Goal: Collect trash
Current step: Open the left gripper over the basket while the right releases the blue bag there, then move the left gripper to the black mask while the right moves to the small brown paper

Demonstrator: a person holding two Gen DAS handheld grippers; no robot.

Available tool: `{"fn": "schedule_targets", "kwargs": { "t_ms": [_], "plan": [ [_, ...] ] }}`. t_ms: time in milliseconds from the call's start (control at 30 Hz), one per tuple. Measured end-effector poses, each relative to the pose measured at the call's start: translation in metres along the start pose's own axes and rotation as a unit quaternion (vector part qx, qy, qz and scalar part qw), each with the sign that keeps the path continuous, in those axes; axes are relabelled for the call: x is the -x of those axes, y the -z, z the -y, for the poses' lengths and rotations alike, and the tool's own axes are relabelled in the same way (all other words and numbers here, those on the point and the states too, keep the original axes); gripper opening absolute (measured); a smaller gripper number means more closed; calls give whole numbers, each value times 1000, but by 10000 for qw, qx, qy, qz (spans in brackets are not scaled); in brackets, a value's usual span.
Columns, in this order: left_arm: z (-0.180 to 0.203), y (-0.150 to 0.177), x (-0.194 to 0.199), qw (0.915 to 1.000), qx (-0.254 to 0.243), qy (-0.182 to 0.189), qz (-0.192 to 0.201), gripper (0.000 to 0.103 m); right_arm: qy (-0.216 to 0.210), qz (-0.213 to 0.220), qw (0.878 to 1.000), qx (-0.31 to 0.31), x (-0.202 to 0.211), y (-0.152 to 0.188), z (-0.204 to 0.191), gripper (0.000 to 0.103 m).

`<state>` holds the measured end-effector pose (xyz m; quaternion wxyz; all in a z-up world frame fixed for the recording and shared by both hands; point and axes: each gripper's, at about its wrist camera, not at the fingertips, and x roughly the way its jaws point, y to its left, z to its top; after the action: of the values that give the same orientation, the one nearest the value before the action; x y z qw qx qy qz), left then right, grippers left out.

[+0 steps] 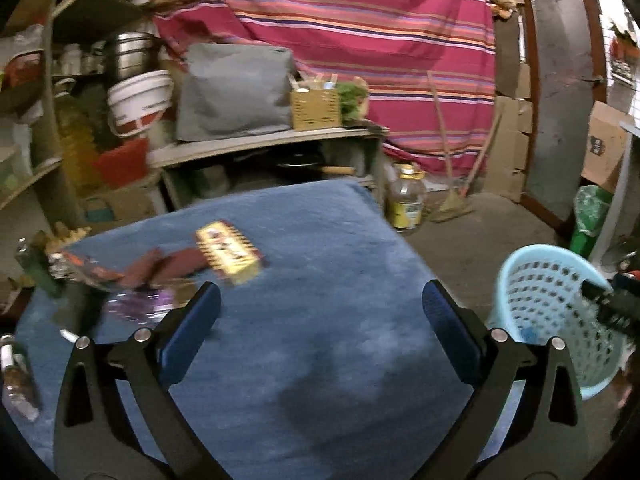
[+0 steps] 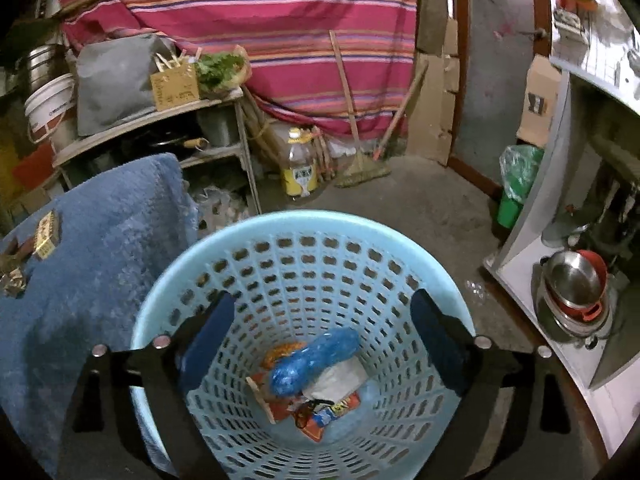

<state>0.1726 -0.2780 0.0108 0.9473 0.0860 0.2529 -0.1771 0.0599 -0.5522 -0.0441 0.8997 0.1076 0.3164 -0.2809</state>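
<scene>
Currently the right hand-held gripper (image 2: 322, 340) hangs over the light-blue basket (image 2: 304, 224), jaws wide apart and empty; a blue bag (image 2: 316, 360) lies on wrappers (image 2: 320, 412) at the basket bottom. Left hand-held gripper (image 1: 320, 312) is likewise spread wide, empty, above the blue-covered worktop (image 1: 320, 380). Remaining trash (yellow packet (image 1: 228, 252), dark wrappers (image 1: 160, 268)) sits far left on the worktop.

1. We see the light blue perforated plastic basket (image 2: 304, 280) on the floor, right of the blue towel-covered table (image 1: 320, 280).
2. A crumpled blue plastic bag (image 2: 314, 360) lies in the basket atop wrappers (image 2: 320, 412).
3. A yellow patterned box (image 1: 229, 252) lies on the table's left part.
</scene>
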Motion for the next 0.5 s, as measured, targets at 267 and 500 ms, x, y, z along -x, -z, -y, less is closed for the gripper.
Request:
{"fn": "schedule_targets", "kwargs": {
  "t_ms": [267, 500],
  "plan": [
    [-80, 20, 6, 9985, 393, -375, 18, 98, -543, 260, 9974, 384, 23, -2, -71, 95],
    [-146, 30, 0, 9949, 699, -728, 58, 98, -1109, 355, 9912, 631, 33, -2, -140, 98]
  ]
}}
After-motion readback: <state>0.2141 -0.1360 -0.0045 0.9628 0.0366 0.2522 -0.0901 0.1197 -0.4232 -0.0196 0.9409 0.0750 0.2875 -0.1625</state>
